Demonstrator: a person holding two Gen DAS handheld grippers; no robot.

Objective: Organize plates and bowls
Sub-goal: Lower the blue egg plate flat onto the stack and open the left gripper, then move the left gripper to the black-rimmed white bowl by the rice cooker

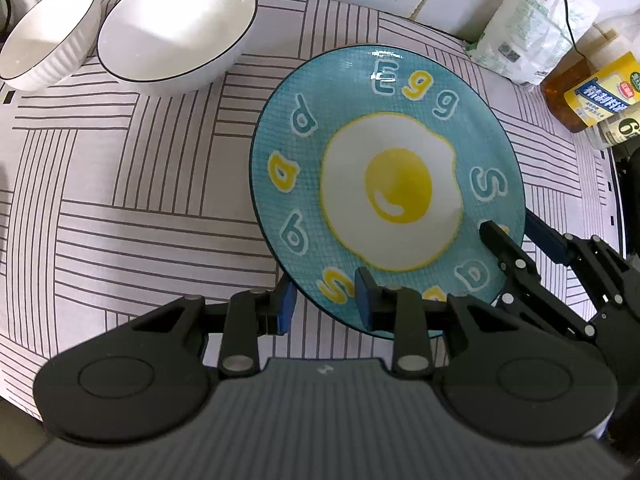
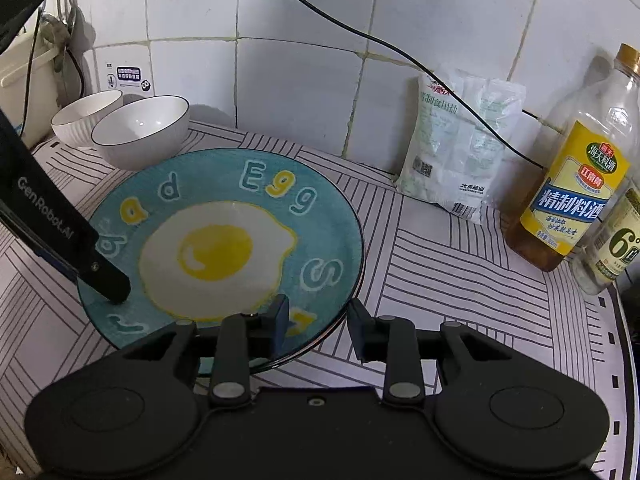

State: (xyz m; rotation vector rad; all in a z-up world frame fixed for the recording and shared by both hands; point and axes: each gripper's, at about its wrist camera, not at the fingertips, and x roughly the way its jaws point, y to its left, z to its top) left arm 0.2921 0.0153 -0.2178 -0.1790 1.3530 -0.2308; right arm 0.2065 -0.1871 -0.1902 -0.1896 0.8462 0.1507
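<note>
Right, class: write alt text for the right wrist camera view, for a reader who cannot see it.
A teal fried-egg plate has its near rim between the open fingers of the right claw, while the left claw grips its left edge. Two white bowls stand behind it; a white bag and a yellow-labelled bottle stand at right.
</note>
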